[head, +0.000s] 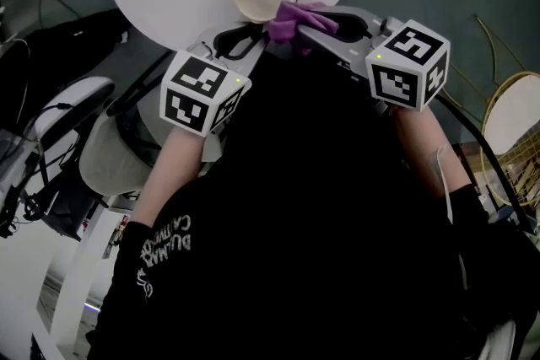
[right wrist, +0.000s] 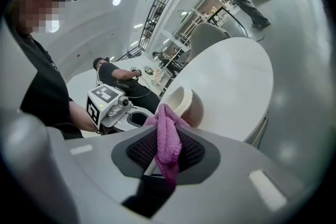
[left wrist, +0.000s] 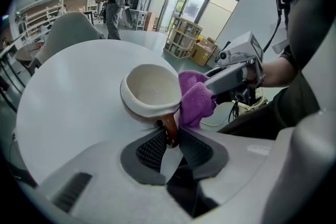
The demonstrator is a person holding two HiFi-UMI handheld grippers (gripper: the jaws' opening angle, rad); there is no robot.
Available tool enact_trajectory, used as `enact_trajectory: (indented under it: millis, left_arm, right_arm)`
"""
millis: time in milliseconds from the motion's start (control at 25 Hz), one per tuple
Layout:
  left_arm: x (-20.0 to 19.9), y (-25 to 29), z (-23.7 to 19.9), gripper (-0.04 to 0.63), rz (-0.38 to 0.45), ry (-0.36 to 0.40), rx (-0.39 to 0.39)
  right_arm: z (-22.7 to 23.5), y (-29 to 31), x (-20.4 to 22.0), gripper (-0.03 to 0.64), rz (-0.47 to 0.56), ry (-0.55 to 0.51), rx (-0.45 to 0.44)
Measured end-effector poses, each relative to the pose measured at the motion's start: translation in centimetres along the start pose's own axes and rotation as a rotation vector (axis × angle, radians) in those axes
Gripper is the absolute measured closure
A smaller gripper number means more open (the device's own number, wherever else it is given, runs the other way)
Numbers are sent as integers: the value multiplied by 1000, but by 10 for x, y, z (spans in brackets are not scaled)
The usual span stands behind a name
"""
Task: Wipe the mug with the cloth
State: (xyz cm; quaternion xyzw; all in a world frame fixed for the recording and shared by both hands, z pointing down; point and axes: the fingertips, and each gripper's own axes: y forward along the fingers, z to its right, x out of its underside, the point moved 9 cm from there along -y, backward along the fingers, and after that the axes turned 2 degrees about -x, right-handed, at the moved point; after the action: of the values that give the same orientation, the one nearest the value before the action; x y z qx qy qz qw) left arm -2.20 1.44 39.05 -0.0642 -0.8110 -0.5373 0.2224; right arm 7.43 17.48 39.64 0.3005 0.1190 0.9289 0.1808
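The mug (left wrist: 151, 89), cream inside and brown outside, is held by its brown handle (left wrist: 169, 127), on which the jaws of the left gripper (left wrist: 170, 139) are clamped. It is carried over the near edge of the round white table (left wrist: 63, 113); whether its base touches the table cannot be told. Its mouth is turned upward and toward the person, so its long axis runs obliquely away from the left jaws, with the handle the part nearest them.

The purple cloth (right wrist: 168, 140) is pinched between the jaws of the right gripper (right wrist: 167, 136). A bunched fold stands out beyond the tips and a tail hangs behind them. From these jaws the mug lies straight ahead and slightly to the right, with its brown outer wall presented to them. The forward fold of the cloth is laid against, or just beside, that wall next to the handle, on the side facing the right gripper. The contact itself is hidden by the fold.

The coming stroke is judged to turn on this relation. Since the wall is met close beside the handle, the cloth would have to be swept round the wall away from the handle, or the mug rolled by the left gripper, before the far side and the inside could be reached. The wiping falls to the right gripper, the holding to the left.
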Motion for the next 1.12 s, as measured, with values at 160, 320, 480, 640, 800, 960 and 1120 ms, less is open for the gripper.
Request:
enact_trajectory:
  millis: [160, 320, 480, 640, 800, 960, 1120]
  left_arm:
    - [-1, 0, -1, 520, -6, 7, 2]
    - [0, 0, -3, 520, -16, 16, 0]
    - [-2, 2, 1, 518, -28, 30, -7]
    - [-1, 4, 1, 517, -43, 43, -6]
    - [-3, 4, -1, 517, -54, 44, -1]
    - [-7, 3, -6, 517, -67, 48, 8]
    - [-3, 2, -11, 517, -71, 60, 4]
  right_arm:
    - [7, -3, -1, 534, -12, 4, 44]
    - [12, -2, -2, 543, -7, 14, 75]
    - [17, -10, -6, 551, 12, 2, 100]
    - [22, -12, -10, 552, 34, -4, 123]
    - [30, -13, -18, 555, 38, 8, 129]
    - [37, -13, -34, 555, 48, 7, 135]
    - [38, -7, -38, 556, 69, -1, 148]
